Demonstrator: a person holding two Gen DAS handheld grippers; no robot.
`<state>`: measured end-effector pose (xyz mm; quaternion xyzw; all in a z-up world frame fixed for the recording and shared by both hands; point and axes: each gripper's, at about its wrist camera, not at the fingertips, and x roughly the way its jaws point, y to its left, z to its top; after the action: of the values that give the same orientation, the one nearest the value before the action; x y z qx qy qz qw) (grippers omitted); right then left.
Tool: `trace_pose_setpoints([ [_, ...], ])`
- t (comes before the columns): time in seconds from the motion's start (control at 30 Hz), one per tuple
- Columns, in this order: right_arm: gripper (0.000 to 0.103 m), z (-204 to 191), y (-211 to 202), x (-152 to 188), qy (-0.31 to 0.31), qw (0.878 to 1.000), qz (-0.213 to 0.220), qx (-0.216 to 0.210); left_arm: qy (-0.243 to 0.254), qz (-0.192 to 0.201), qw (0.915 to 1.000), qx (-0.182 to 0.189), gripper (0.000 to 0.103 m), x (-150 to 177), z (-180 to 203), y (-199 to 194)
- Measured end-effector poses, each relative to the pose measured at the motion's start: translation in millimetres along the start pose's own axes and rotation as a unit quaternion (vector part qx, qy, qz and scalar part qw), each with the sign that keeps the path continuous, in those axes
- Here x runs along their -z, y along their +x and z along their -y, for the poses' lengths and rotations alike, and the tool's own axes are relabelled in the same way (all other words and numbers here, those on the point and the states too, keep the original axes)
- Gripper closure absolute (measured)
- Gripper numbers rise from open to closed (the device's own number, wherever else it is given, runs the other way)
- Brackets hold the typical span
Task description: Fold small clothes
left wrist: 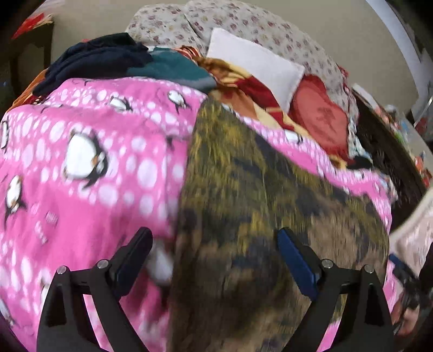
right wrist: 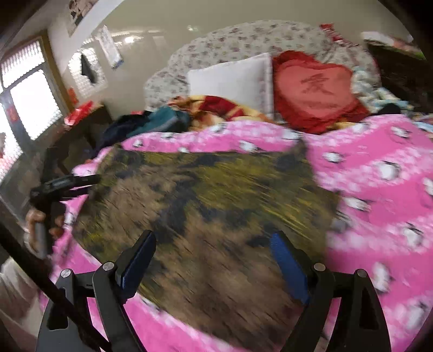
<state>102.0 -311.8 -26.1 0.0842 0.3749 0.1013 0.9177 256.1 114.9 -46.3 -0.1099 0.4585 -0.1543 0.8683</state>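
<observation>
A blurred olive, brown and black mottled piece of cloth (left wrist: 243,216) (right wrist: 205,205) lies spread flat on a pink penguin-print fleece blanket (left wrist: 89,168) (right wrist: 379,195) that covers the bed. The left tongs (left wrist: 213,260) hover over the cloth's left edge with their two blue-padded fingers spread wide apart, holding nothing. The right tongs (right wrist: 212,260) hover over the cloth's near part, likewise spread wide apart and empty. In the right wrist view the left tongs show at the cloth's left edge, held in a hand (right wrist: 40,219). Beyond the blanket lie a dark navy and teal heap of clothes (left wrist: 113,62) (right wrist: 151,121), a white square pillow (left wrist: 254,65) (right wrist: 232,78), a red heart-shaped cushion (left wrist: 319,116) (right wrist: 314,89) and a floral-print headboard (left wrist: 243,21) (right wrist: 243,38).
</observation>
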Motion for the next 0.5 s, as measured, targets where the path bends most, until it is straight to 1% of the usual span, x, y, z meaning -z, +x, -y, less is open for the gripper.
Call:
trace_pose_setpoints([
  [0.03, 0.012, 5.9, -3.8, 4.7, 0.000, 1.000, -0.003, 0.010, 0.006, -0.001, 1.0000, 0.002, 0.010, 3.7, -0.8, -3.3],
  [0.07, 0.011, 14.0, -7.4, 10.4, -0.007, 0.999, -0.010, 0.037, 0.013, -0.001, 0.9999, 0.003, 0.010, 9.3, -2.4, -7.0],
  [0.13, 0.011, 25.6, -9.5, 10.7, -0.026, 0.995, -0.021, 0.097, 0.011, -0.001, 0.9999, 0.009, 0.010, 15.4, -5.4, -8.7],
  [0.17, 0.012, 30.6, -12.8, 9.1, -0.046, 0.989, -0.020, 0.137, 0.001, -0.003, 0.9998, 0.020, 0.010, 19.5, -8.8, -8.8],
  [0.2, 0.012, 34.2, -19.1, 6.7, -0.072, 0.980, -0.010, 0.187, -0.011, -0.006, 0.9994, 0.032, 0.010, 23.5, -12.1, -8.6],
  [0.27, 0.012, 39.1, -33.6, 2.1, -0.101, 0.962, 0.010, 0.252, -0.027, -0.011, 0.9979, 0.057, 0.010, 30.3, -16.4, -9.1],
  [0.3, 0.012, 42.8, -44.3, 0.9, -0.099, 0.956, 0.019, 0.274, -0.029, -0.011, 0.9972, 0.068, 0.010, 34.4, -16.9, -10.5],
  [0.37, 0.012, 51.1, -74.4, 1.5, -0.076, 0.955, 0.045, 0.282, -0.018, -0.011, 0.9976, 0.067, 0.010, 40.5, -14.2, -15.0],
  [0.4, 0.012, 54.9, -91.3, 2.8, -0.068, 0.952, 0.057, 0.294, -0.010, -0.015, 0.9979, 0.063, 0.010, 41.9, -11.7, -18.1],
  [0.47, 0.012, 57.8, -113.7, 2.5, -0.072, 0.941, 0.062, 0.325, 0.002, -0.015, 0.9969, 0.077, 0.010, 41.6, -6.9, -27.3],
  [0.5, 0.012, 60.0, -127.0, 2.3, -0.080, 0.933, 0.065, 0.346, 0.008, -0.009, 0.9965, 0.082, 0.010, 42.1, -4.1, -35.6],
])
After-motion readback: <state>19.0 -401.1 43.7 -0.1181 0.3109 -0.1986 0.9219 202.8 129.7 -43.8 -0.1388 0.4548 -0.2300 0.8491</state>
